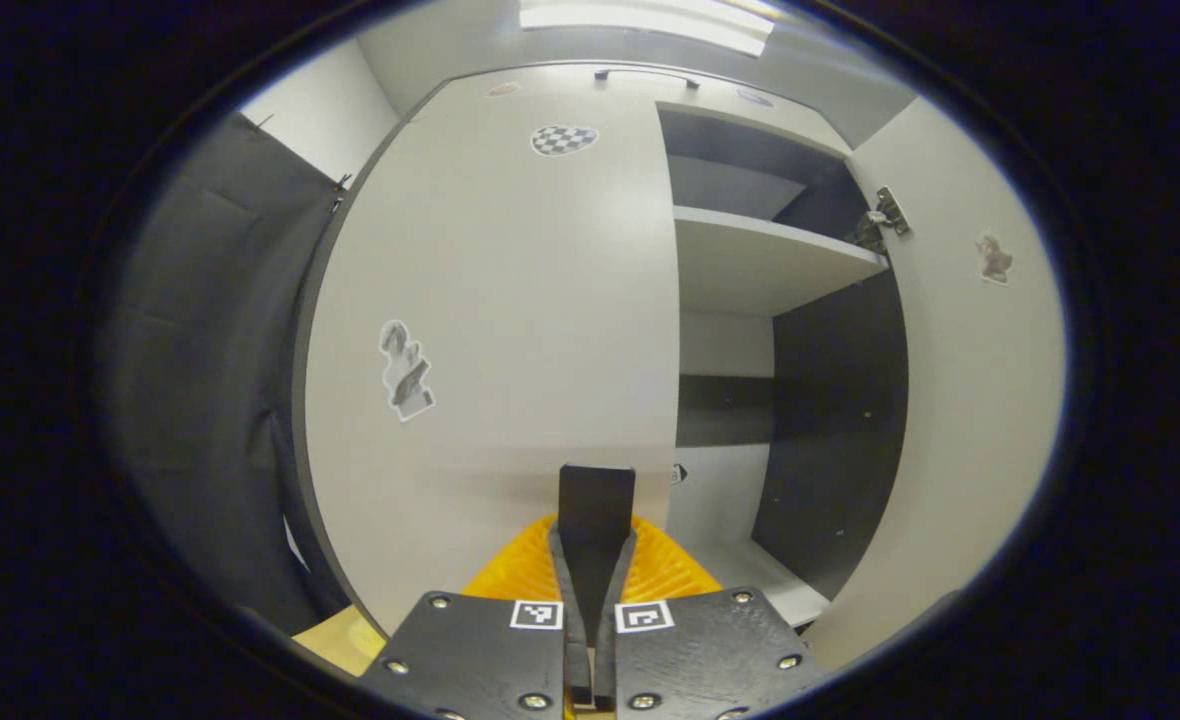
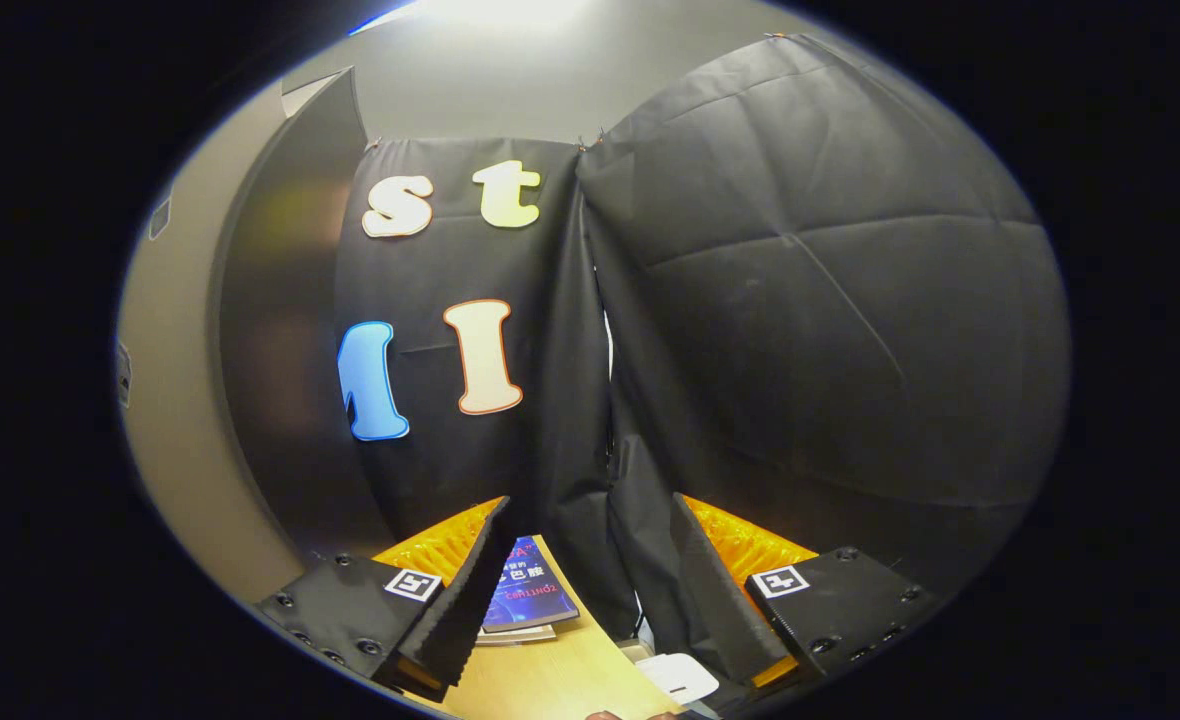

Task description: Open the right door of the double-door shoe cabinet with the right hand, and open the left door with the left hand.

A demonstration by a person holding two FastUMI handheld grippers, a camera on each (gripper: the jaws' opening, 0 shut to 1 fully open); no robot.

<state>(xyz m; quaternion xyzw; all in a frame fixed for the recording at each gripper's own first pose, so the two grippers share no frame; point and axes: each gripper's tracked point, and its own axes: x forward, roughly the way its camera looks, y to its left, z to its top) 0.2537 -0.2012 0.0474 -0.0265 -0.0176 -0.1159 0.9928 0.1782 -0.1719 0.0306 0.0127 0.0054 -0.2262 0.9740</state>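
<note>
In the left gripper view the white shoe cabinet stands close ahead. Its left door, with stickers on it, lies flat and closed. The right door is swung open on its hinge, baring a white shelf and the dark inside. My left gripper is shut with nothing between its fingers, its tips in front of the lower part of the left door, near that door's inner edge. My right gripper is open and empty, facing the black cloth wall, with a pale cabinet panel at its far left.
Black cloth hangs left of the cabinet. Below the right gripper is a wooden tabletop with a blue book and a small white object. A dark handle shows near the cabinet's top.
</note>
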